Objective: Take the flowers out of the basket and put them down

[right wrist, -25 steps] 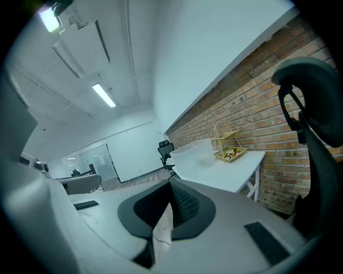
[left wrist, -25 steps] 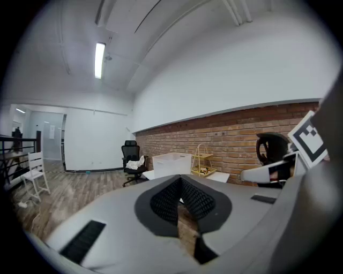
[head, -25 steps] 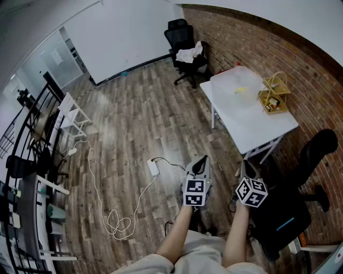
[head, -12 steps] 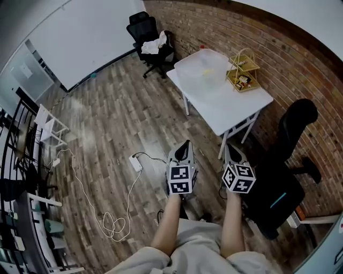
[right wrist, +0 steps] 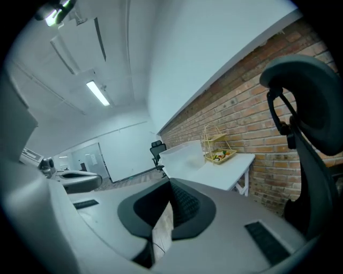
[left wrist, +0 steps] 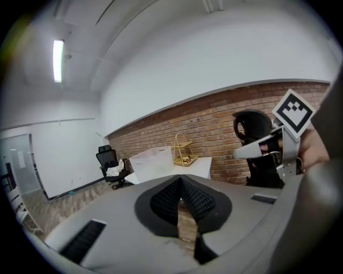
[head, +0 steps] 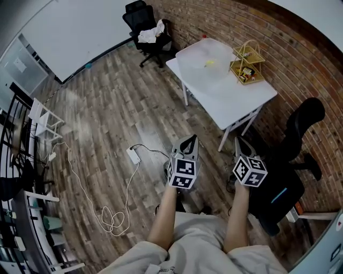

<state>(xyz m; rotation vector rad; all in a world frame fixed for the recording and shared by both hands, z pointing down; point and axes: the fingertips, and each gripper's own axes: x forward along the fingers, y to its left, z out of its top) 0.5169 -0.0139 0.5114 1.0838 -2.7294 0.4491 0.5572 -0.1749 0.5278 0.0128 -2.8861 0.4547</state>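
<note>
Red, yellow and green flowers [head: 245,73] lie in the lower tray of a gold wire basket [head: 251,53]. The basket has two tiers and a tall hoop handle. It stands on the far right corner of a white table [head: 220,99], close to the brick wall [head: 305,59]. A small yellow object [head: 210,63] lies on the tabletop, apart from the basket and nearer the middle of the table; what it is cannot be told.

Both grippers are held low over the wooden floor [head: 107,107], well short of the table and well apart from the basket. The left gripper [head: 188,143] points toward the table's near edge. In its own view its ribbed fingers [left wrist: 199,201] meet at the tips with nothing between them. The right gripper [head: 239,143] is beside it, just in front of a black office chair [head: 300,134]. Its fingers [right wrist: 185,203] are likewise pressed together and hold nothing.

A second black office chair [head: 138,12] with a white cloth [head: 153,33] on its seat stands beyond the table's far end. On the floor to the left of the grippers lie a white power strip [head: 133,155] and a loosely coiled white cable [head: 110,217].
</note>
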